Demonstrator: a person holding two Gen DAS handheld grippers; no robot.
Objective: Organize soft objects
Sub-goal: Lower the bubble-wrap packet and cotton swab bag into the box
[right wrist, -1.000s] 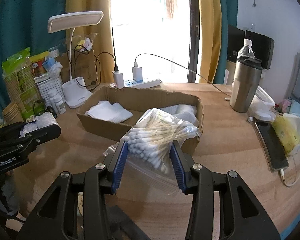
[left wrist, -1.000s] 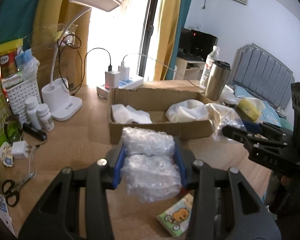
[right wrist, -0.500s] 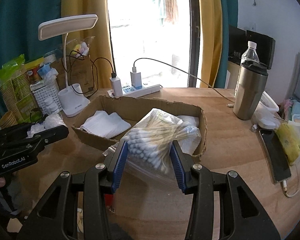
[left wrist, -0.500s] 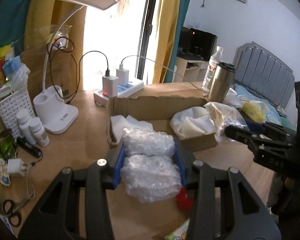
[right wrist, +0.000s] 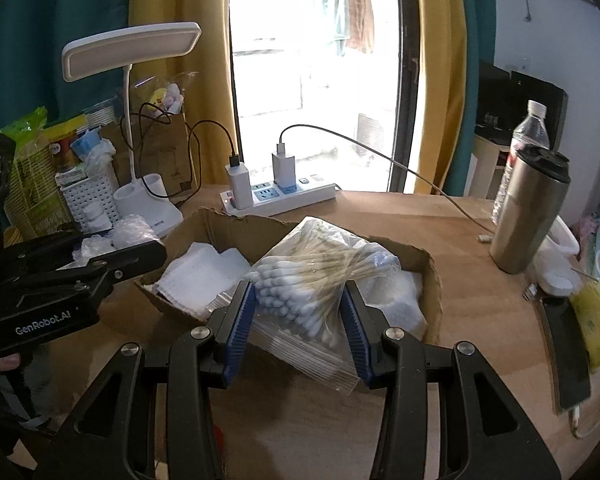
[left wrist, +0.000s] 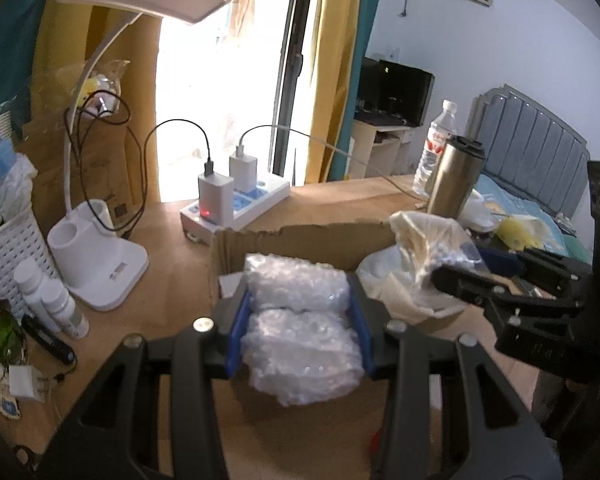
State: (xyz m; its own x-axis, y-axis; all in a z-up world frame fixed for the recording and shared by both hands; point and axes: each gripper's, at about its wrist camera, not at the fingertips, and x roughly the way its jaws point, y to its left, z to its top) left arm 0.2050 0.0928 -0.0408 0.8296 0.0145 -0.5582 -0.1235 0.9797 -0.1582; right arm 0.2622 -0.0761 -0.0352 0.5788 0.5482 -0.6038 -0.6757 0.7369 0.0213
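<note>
The left gripper point(left wrist: 298, 320) is pinching a wad of bubble wrap point(left wrist: 300, 328) between its blue jaws, holding it over the near-left corner of the cardboard box point(right wrist: 236, 232) that is sitting in the middle of the wooden bench point(right wrist: 472, 280). The right gripper point(right wrist: 298, 320) is gripping a clear bag of cotton swabs point(right wrist: 312, 276), its jaws pressing on both sides, above the box's near wall. Folded white cloths point(right wrist: 200, 272) are lying in the box's left part. A white power strip point(right wrist: 284, 196) is sitting behind the box toward the bench's far edge, a steel tumbler point(right wrist: 528, 208) is standing near the right edge, and a desk lamp point(right wrist: 140, 196) is standing at the far-left corner.
</note>
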